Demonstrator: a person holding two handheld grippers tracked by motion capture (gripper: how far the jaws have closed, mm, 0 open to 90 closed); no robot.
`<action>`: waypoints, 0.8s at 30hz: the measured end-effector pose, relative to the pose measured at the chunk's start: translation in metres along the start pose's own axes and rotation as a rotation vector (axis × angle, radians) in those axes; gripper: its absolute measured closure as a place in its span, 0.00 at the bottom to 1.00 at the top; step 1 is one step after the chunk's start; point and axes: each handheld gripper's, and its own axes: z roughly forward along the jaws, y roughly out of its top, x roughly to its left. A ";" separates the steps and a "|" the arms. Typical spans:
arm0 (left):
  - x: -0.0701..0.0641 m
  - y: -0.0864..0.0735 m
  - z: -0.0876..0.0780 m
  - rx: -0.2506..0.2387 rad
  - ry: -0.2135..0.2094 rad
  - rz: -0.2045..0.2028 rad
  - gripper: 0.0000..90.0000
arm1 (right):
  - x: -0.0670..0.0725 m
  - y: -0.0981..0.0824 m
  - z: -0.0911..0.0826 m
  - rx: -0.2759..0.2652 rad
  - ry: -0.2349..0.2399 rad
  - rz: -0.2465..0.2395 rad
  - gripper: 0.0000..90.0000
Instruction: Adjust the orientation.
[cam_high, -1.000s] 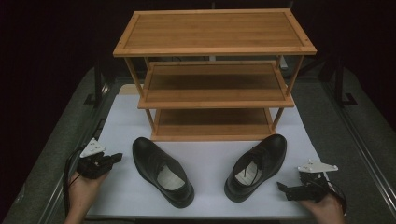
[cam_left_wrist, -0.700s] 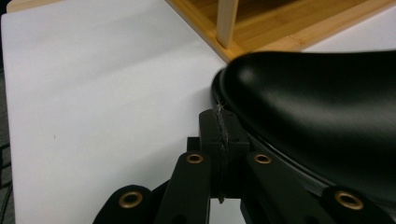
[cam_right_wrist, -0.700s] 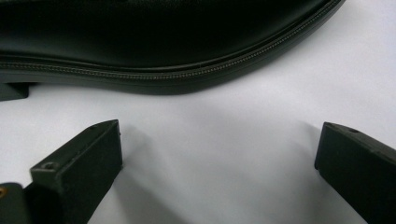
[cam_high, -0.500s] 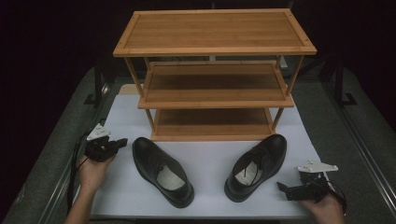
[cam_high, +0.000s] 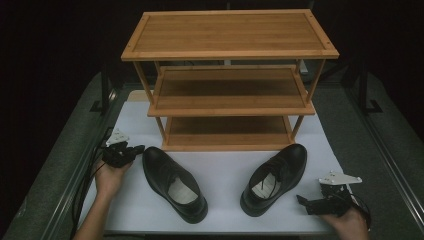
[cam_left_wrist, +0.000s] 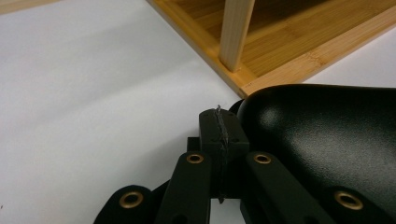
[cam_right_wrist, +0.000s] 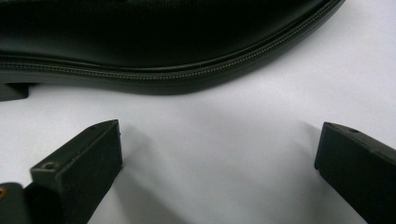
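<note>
Three-tier wooden shoe rack (cam_high: 229, 80) standing at the far side of the surface (cam_high: 225, 172), well beyond both sets of fingers. Bottom tier and one pale upright post (cam_left_wrist: 236, 32) of it just ahead of the left fingers in the left gripper view, nothing lying between except bare white surface.

Left black shoe (cam_high: 173, 181) lying toe toward the rack, heel toward the person, just to the right of the left gripper (cam_high: 131, 151); glossy toe (cam_left_wrist: 322, 135) bulging right beside the left fingers (cam_left_wrist: 212, 128), touching or nearly so, cannot tell which. Left fingers pressed together, nothing between them.

Right black shoe (cam_high: 275, 177) angled toward the rack, apart from the left shoe, with open white surface between the two. Sole edge (cam_right_wrist: 177, 77) of it running across just beyond the right fingers (cam_right_wrist: 77, 175) in the right gripper view, a strip of white surface in between, no contact. Right gripper (cam_high: 306, 202) with fingers spread wide apart, empty, pointing at that shoe's side, held in a hand (cam_high: 345, 222) at the near right edge.
</note>
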 end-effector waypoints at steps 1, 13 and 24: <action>0.000 0.000 0.000 0.000 0.000 0.000 1.00 | 0.000 0.000 0.000 0.000 0.000 0.000 0.00; -0.023 0.020 0.012 -0.005 -0.043 0.062 1.00 | 0.000 0.000 0.000 -0.001 0.000 0.000 0.00; -0.040 0.033 0.029 -0.018 -0.082 0.098 1.00 | 0.000 0.000 0.000 0.000 0.000 0.000 0.00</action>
